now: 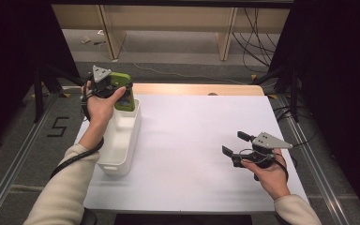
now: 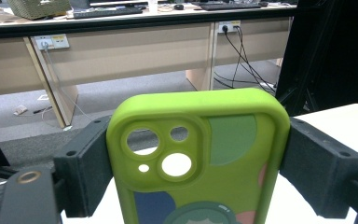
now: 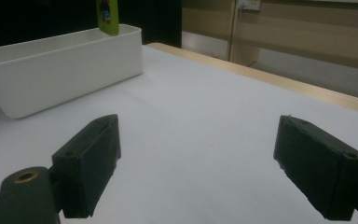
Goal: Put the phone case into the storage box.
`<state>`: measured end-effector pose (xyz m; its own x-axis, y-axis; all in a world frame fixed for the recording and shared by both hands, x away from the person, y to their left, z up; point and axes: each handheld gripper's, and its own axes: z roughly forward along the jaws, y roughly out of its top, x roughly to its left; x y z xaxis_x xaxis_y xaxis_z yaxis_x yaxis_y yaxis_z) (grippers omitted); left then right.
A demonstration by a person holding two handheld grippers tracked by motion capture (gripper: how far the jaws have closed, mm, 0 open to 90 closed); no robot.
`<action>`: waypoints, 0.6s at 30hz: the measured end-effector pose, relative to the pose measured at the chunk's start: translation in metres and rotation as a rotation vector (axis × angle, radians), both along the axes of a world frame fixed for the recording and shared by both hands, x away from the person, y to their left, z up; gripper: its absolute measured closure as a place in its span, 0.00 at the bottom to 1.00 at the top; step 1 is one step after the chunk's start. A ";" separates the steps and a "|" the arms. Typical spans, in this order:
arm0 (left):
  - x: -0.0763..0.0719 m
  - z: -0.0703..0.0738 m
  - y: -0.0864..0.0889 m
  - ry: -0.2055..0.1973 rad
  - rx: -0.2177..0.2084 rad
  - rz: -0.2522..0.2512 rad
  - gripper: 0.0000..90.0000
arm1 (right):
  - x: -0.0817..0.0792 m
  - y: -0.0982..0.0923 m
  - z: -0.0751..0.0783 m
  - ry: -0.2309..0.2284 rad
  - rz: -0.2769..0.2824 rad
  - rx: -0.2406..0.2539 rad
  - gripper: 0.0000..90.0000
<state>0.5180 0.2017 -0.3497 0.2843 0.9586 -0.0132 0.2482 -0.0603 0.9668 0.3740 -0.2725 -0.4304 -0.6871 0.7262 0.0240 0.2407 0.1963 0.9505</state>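
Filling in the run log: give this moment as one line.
left gripper: shut on green silicone phone case | case: above white plastic bin | right gripper: open, empty

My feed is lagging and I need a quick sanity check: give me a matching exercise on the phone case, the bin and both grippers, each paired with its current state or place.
Things:
1. green phone case
2. white bin
3. right gripper
4. left gripper

States or places:
A. jaws open with nothing between them
B. on the table's left side
C. clamped upright above the bin's far end
D. jaws shut on the case

Pairs: 1-C, 2-B, 3-A, 4-D
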 end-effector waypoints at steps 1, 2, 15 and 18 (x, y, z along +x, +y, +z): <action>0.000 0.000 0.000 0.001 -0.001 -0.001 0.17 | 0.000 0.000 0.000 0.000 0.000 -0.001 0.17; 0.001 0.000 -0.001 0.001 -0.001 -0.001 0.17 | 0.000 0.000 0.000 0.000 0.000 0.000 0.17; 0.003 -0.003 -0.001 0.008 0.003 0.000 0.17 | 0.000 0.000 0.000 -0.001 -0.001 0.000 0.17; 0.004 -0.003 -0.001 0.011 0.003 0.000 0.17 | 0.000 0.000 0.000 -0.001 0.000 -0.001 0.17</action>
